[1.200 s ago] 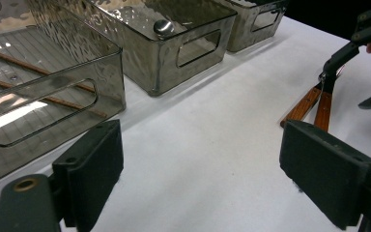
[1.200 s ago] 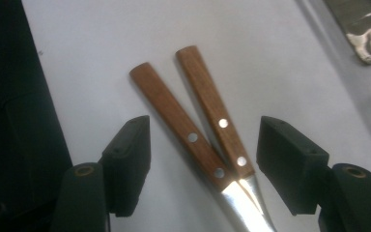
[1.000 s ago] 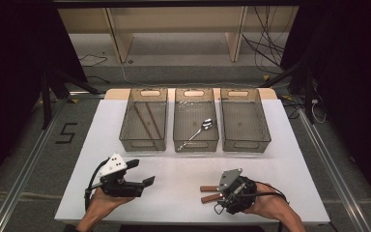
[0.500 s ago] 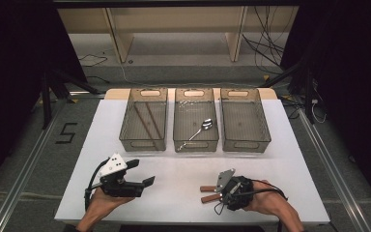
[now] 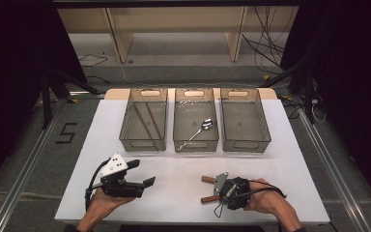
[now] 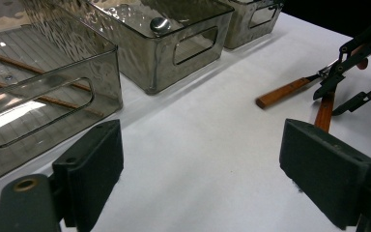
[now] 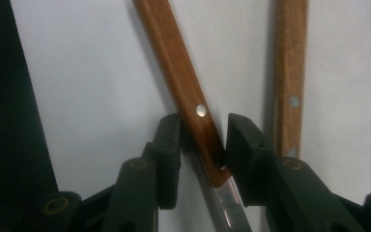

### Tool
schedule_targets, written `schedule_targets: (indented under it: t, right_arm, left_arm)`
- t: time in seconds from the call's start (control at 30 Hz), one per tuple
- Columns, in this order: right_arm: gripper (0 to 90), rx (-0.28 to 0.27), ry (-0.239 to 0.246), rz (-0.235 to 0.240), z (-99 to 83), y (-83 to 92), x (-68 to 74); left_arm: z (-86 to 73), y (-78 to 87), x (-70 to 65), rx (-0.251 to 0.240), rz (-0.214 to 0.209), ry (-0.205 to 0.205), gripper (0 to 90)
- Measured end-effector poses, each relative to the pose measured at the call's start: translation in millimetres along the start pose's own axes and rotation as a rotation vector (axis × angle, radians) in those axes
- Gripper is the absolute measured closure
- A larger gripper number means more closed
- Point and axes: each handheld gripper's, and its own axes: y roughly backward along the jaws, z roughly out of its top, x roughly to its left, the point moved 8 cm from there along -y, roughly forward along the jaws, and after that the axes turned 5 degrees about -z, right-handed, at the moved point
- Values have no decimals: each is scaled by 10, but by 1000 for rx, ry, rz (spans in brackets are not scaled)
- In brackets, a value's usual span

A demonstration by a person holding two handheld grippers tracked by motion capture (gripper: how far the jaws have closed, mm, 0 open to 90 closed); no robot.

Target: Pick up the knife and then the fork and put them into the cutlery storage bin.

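Item, nearest the person: right gripper (image 5: 216,187), low on the white table (image 5: 183,169), its jaws having just been closing around the nearer of two wooden-handled knives (image 7: 183,82); pads flanked the handle beside its rivet, one apparently touching, the other a sliver off, so the grasp looked nearly but not fully made. Second wooden-handled knife (image 7: 287,72) lay just beside it, apart from the pads. Item: left gripper (image 5: 147,182), jaws wide apart and empty, resting idle over bare tabletop. Item, farther: three smoked plastic bins in a row; left bin (image 5: 144,121) held chopsticks (image 5: 147,121), middle bin (image 5: 195,121) a spoon (image 5: 204,126), right bin (image 5: 244,121) nothing. Step judged: pickup of one knife. Next move called for finishing the squeeze, then lifting clear without dragging the neighbouring knife, probably toward the right bin.
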Motion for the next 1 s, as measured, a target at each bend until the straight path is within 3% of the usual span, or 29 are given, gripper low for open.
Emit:
schedule_targets:
  t: [0.43, 0.73, 1.0]
  right_arm:
    - [696, 20, 25, 62, 7, -11, -31]
    - [746, 10, 56, 60, 17, -1, -10]
    - [800, -12, 85, 23, 47, -13, -34]
  left_arm:
    - [-2, -12, -12, 2, -2, -2, 152]
    - [-6, -16, -19, 8, -5, -5, 152]
    - [-6, -16, -22, 9, -6, -8, 152]
